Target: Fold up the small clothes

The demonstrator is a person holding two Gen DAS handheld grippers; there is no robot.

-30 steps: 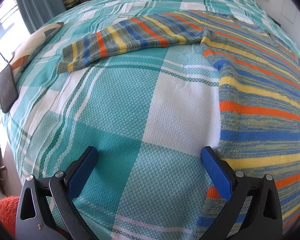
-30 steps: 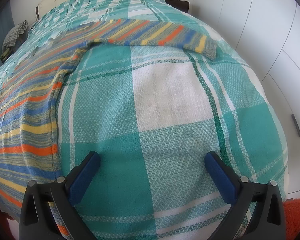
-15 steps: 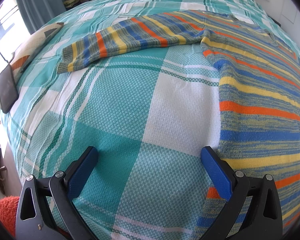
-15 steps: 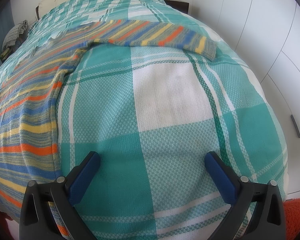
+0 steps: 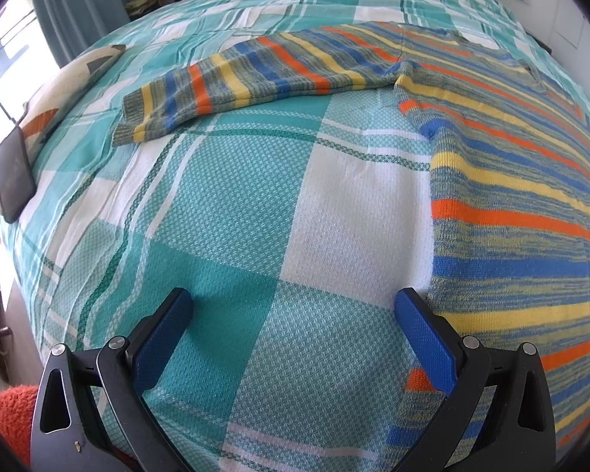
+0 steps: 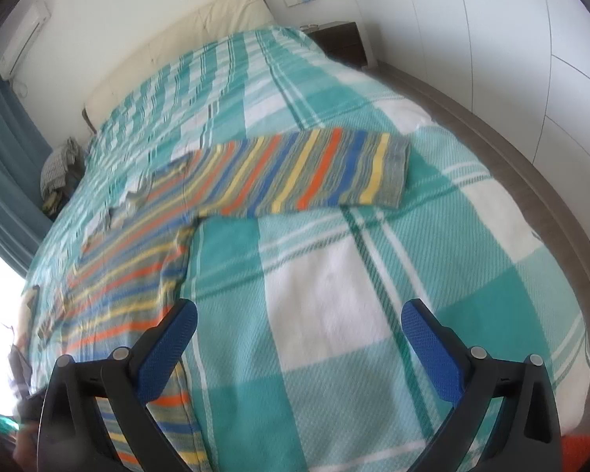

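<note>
A striped sweater [image 5: 511, 204] in orange, yellow, blue and grey lies flat on the bed, body at the right of the left wrist view, one sleeve [image 5: 255, 74] stretched out to the left. My left gripper [image 5: 295, 322] hangs open just above the cover, its right finger [image 5: 424, 334] at the sweater's side edge. In the right wrist view the sweater body [image 6: 129, 283] lies at the left and the other sleeve [image 6: 318, 173] reaches right. My right gripper [image 6: 299, 330] is open and holds nothing, raised above the cover.
A teal and white checked cover [image 5: 224, 204] spans the bed. A dark phone [image 5: 13, 173] lies on a pillow at the left edge. Folded cloth [image 6: 57, 165] sits by the curtain. White wardrobe doors [image 6: 531, 59] and a nightstand [image 6: 340, 43] stand at the right.
The right gripper has lifted and tilted up, so its view now takes in the headboard and far wall, with motion blur. The left gripper has stayed put. Both stay open.
</note>
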